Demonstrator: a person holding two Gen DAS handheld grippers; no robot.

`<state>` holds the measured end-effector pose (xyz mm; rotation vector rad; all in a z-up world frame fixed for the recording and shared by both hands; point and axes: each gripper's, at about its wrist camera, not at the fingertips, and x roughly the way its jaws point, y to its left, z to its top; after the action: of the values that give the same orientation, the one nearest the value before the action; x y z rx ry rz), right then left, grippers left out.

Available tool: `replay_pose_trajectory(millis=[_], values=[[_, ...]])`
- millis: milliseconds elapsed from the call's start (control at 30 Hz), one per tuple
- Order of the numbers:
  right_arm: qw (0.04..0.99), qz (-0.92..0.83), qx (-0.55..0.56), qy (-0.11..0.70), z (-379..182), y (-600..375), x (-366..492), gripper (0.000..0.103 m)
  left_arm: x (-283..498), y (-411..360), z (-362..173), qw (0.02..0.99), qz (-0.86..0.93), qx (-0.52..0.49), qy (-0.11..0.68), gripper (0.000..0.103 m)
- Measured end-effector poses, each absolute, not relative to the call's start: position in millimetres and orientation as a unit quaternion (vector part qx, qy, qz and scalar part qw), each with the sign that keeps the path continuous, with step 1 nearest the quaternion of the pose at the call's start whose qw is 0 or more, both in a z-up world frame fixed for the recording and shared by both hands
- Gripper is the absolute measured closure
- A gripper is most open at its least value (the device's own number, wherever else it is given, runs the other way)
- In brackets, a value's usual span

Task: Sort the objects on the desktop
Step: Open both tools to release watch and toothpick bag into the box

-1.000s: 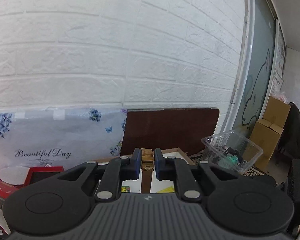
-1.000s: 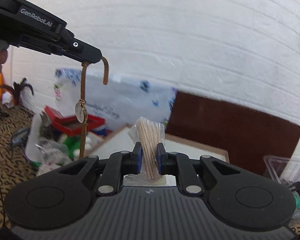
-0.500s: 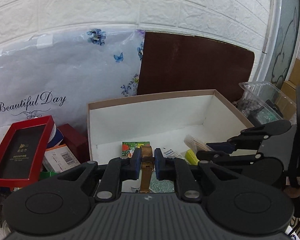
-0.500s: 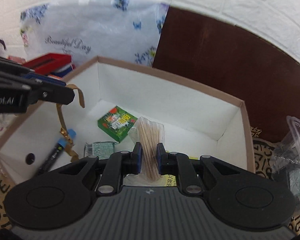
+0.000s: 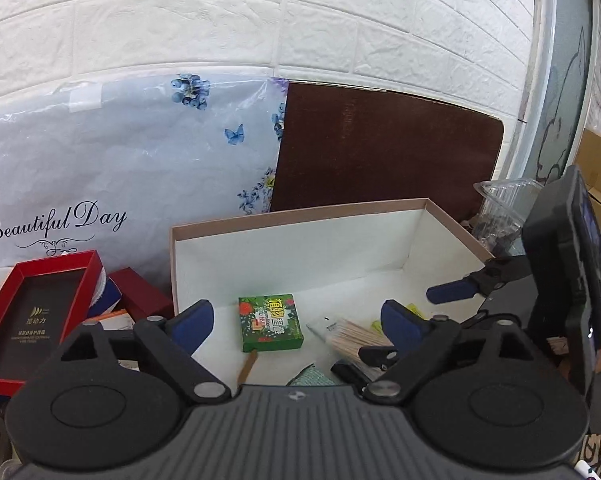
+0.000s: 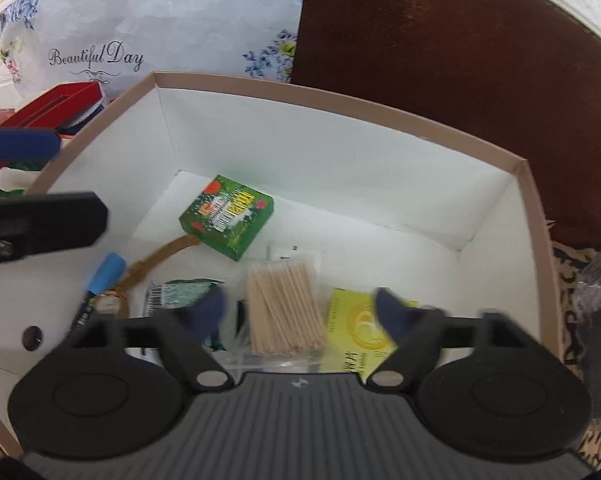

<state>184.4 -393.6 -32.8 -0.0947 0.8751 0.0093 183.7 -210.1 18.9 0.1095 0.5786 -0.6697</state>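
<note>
A white box with a tan rim point(image 5: 300, 216) point(image 6: 340, 96) holds the sorted items. My left gripper point(image 5: 296, 324) is open over its near side; the gold watch with its brown strap point(image 5: 247, 366) point(image 6: 156, 260) lies loose in the box below it. My right gripper point(image 6: 300, 312) is open above the bag of toothpicks point(image 6: 284, 304) point(image 5: 352, 336), which lies on the box floor. A green packet point(image 5: 270, 322) point(image 6: 228, 216), a yellow packet point(image 6: 356, 332), a blue-capped pen point(image 6: 104, 276) and a small barcoded sachet point(image 6: 180, 292) also lie in the box.
A red tray point(image 5: 36, 304) and small boxes sit left of the box. A floral plastic bag point(image 5: 120, 168) and a brown board point(image 5: 380, 148) lean on the white brick wall. A clear plastic container point(image 5: 500, 208) stands at the right.
Both grippers opened. The left one let go of the watch and the right one let go of the toothpick bag; both items now lie in the box.
</note>
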Motion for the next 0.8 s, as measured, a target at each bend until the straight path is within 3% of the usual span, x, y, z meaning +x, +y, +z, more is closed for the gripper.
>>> replay_pose_trajectory(millis=[800], values=[[0.932,-0.023,-0.023,0.362,1.9,-373.0,122.2,0.010,134.8,-188.8,27.0,0.915,-0.292,0.056,0.274,0.006]])
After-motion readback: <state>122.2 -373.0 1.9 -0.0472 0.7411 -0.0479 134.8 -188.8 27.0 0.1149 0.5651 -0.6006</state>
